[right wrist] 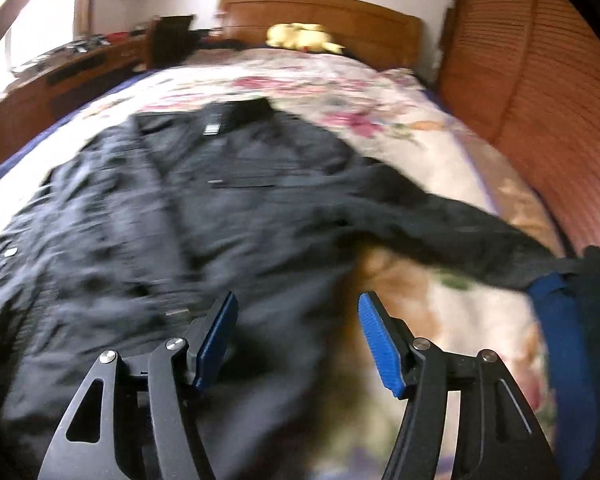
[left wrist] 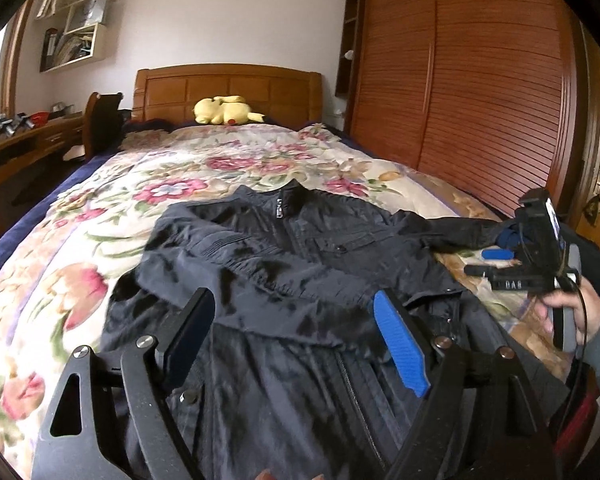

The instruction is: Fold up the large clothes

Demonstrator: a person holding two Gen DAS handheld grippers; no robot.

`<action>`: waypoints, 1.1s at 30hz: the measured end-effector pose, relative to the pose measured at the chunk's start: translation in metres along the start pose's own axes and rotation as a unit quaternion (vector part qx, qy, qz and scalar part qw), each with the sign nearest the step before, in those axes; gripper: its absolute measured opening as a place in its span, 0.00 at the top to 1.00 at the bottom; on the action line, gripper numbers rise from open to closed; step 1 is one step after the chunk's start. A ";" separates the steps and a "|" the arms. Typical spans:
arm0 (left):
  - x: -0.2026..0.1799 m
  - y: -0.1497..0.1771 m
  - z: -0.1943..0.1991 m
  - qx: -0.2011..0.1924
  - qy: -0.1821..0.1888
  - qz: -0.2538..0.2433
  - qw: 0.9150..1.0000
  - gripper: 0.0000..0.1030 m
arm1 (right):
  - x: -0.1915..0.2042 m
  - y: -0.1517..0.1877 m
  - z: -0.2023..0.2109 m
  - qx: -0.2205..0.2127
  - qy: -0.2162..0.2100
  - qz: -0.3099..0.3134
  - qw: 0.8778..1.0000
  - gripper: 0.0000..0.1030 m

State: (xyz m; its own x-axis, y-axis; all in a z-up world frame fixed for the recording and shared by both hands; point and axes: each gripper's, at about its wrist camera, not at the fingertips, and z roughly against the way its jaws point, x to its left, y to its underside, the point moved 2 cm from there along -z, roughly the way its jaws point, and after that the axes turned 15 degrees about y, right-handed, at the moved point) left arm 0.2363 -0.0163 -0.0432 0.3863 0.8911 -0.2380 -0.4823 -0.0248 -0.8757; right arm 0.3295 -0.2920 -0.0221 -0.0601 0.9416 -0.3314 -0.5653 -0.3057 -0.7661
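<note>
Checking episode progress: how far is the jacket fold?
Done: the dark jacket lies front-up on the floral bedspread, its left-side sleeve folded across the chest. In hand: nothing; the left gripper and right gripper are both open and empty above it. Left: the other sleeve, stretched out sideways, then folding the body.

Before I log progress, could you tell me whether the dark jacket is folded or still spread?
Mostly spread: the jacket lies front-up on the floral quilt, one sleeve stretched sideways.
</note>
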 end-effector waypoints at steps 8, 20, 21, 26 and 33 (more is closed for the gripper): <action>0.003 0.006 -0.027 0.019 0.000 -0.012 1.000 0.20 | -0.052 -0.024 -0.067 0.043 0.084 0.006 0.995 0.37; 0.009 0.023 -0.044 0.053 0.000 -0.016 0.998 0.20 | -0.074 -0.038 -0.172 0.132 0.176 0.044 0.974 0.37; 0.009 0.024 -0.044 0.055 0.001 -0.016 0.998 0.20 | -0.074 -0.039 -0.180 0.139 0.194 0.051 0.970 0.37; 0.010 0.026 -0.044 0.054 0.000 -0.014 0.998 0.20 | -0.082 -0.048 -0.204 0.151 0.244 0.061 0.956 0.37; 0.015 0.028 -0.044 0.059 0.002 -0.007 0.998 0.20 | -0.078 -0.061 -0.215 0.149 0.225 0.070 0.960 0.94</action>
State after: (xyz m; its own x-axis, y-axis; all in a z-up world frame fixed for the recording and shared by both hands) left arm 0.2631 -0.0232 -0.0895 0.3970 0.8888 -0.2290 -0.5656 0.0404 -0.8237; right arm 0.5453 -0.3777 -0.0682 0.1711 0.7166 -0.6761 -0.7922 -0.3080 -0.5268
